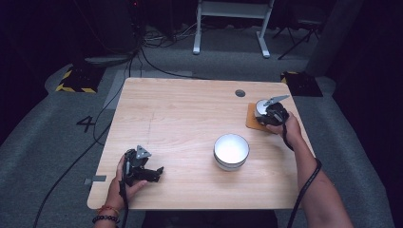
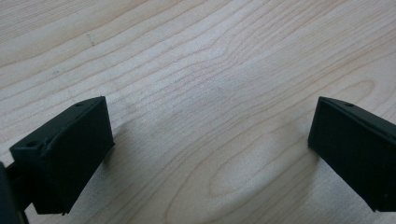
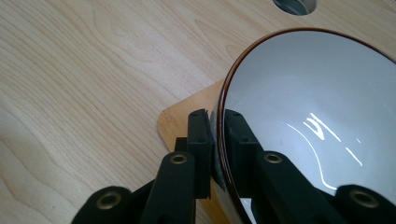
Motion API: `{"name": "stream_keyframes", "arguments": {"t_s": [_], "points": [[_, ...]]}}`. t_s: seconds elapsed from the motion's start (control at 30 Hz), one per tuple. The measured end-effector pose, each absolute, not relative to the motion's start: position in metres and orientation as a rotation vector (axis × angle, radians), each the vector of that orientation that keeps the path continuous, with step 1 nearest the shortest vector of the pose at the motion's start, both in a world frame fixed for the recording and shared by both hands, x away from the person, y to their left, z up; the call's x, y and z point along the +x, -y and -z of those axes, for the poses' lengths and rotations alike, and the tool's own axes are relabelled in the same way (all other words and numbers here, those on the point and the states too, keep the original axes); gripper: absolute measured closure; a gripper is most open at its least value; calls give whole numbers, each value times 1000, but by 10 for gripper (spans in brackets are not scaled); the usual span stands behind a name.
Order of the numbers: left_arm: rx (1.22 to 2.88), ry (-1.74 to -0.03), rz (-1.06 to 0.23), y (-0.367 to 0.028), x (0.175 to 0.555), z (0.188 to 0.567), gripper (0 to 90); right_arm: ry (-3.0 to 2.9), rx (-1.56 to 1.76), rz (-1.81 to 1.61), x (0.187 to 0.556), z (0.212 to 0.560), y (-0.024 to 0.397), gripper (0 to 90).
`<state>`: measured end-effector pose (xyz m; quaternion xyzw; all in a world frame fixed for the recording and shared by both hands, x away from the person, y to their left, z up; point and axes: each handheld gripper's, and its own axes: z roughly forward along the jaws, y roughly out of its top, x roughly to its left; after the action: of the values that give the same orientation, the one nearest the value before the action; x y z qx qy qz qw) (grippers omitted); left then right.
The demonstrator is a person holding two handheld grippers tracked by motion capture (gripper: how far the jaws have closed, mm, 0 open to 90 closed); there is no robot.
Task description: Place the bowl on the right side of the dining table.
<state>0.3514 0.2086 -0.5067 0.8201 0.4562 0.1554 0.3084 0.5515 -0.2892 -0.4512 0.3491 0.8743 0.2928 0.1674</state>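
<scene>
Rightward, hand-held gripper (image 3: 217, 135) pinches bowl rim (image 3: 226, 100)

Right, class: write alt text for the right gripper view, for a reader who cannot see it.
The right gripper has its black jaws shut on the brown rim of a glossy bowl, one jaw inside, one outside. Under the bowl, a tan coaster lies on the wooden table.

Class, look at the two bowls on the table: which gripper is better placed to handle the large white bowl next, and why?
Left. The left gripper is open and free, lying toward the white bowl. The right gripper is clamped on the small bowl over the mat.
</scene>
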Motion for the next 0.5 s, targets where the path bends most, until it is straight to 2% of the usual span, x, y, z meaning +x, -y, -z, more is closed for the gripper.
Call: {"name": "stream_keyframes", "arguments": {"t_s": [0.37, 0.5], "points": [[2168, -1206, -411, -209, 351, 507, 1, -2509, 976, -853, 553, 459, 294, 781], [2168, -1207, -413, -208, 351, 507, 1, -2502, 992, -856, 552, 459, 295, 795]]}}
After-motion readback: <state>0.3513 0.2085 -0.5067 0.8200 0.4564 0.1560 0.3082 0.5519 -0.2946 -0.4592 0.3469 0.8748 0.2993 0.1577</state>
